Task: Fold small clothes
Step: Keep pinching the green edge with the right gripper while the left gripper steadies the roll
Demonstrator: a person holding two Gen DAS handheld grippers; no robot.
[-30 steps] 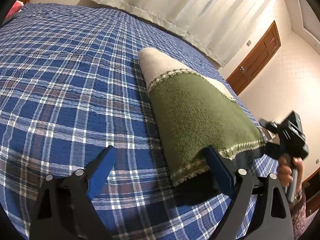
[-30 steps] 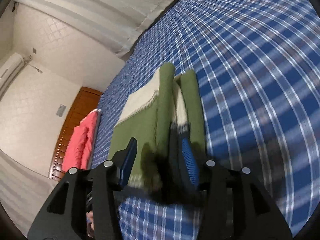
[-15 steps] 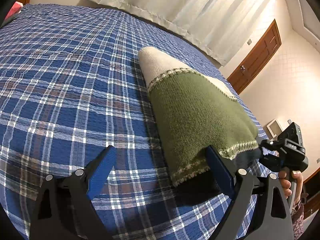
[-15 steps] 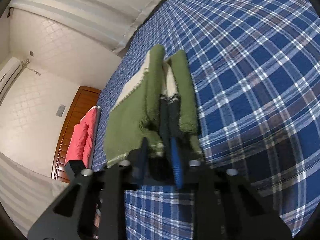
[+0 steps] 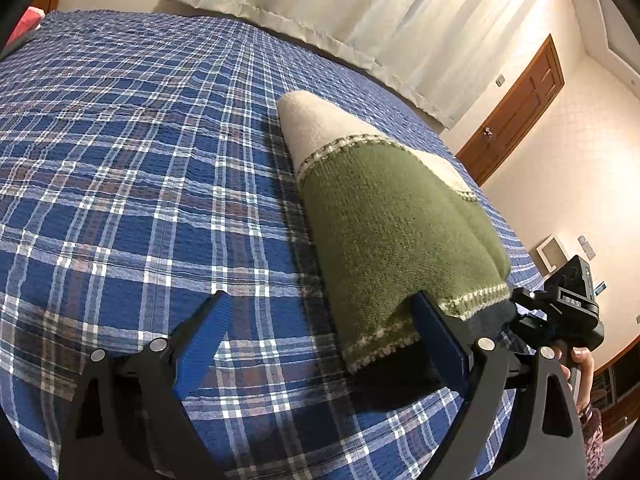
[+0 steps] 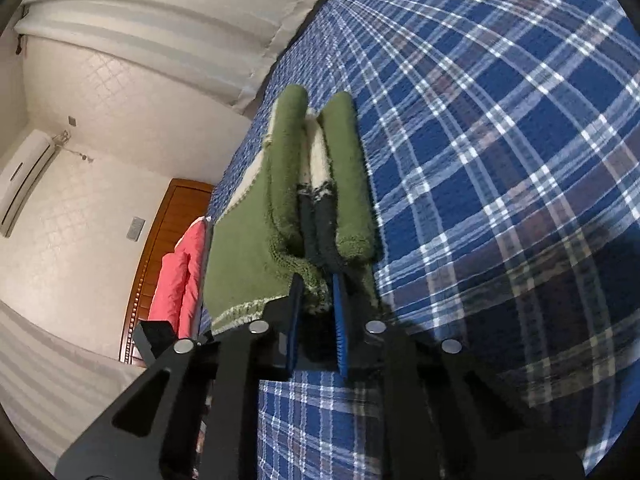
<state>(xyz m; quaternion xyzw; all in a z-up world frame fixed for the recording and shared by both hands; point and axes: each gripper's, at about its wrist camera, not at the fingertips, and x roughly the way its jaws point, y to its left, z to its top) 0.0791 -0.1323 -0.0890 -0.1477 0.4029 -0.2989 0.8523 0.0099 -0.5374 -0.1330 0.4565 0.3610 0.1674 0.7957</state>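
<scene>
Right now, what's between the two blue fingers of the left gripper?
Only bare plaid bedspread, in the left wrist view. The left gripper is wide open; the sweater just meets its right finger.

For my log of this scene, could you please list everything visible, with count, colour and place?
sweater: one, green and cream, folded on the bedspread
bedspread: one, blue plaid, covers the bed
curtain: one, white, beyond the bed
door: one, brown wood, far wall
pink bedding: one pile, by the wooden headboard
air conditioner: one, white, on the wall
left gripper: one, black with blue pads, open beside the sweater
right gripper: one, black with blue pads, shut on the sweater's edge
</scene>
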